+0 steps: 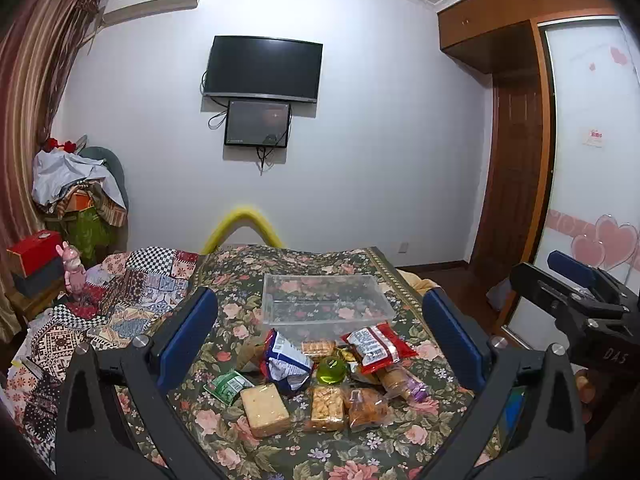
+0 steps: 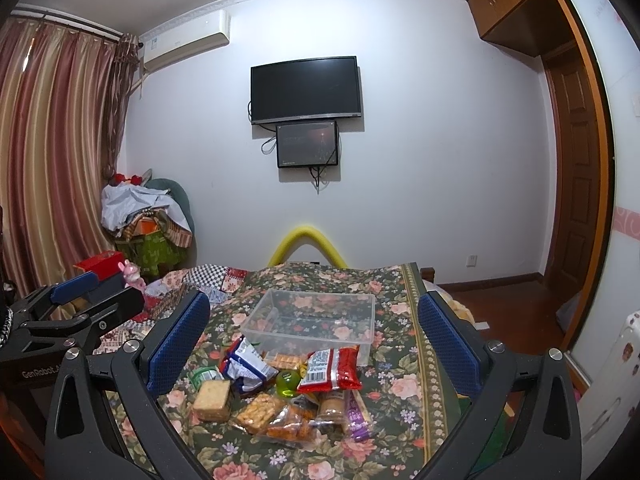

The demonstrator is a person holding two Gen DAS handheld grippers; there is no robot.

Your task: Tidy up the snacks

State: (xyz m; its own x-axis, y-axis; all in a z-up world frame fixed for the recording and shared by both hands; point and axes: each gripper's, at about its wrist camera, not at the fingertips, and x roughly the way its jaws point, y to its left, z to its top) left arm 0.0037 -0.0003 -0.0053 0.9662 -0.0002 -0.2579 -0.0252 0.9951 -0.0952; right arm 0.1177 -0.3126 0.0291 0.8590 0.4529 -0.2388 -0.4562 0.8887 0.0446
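The clear plastic bin [image 1: 326,300] sits on the floral cloth [image 1: 360,452] just beyond the snack pile, and looks empty: only the pattern shows through its floor. It seems stiff and light. Touching its near wall, the red packet [image 2: 330,370] and the blue-white bag [image 2: 246,364] are likely soft, crinkly and slippery; pinch them at a flat sealed edge. The wrapped pale cake block [image 1: 265,410] and the cracker packs [image 1: 328,408] may crush, so grip gently across the short sides. The green jelly cup [image 1: 331,370] is small and smooth. Both the left gripper [image 1: 320,344] and right gripper [image 2: 314,344] hover spread wide, holding nothing
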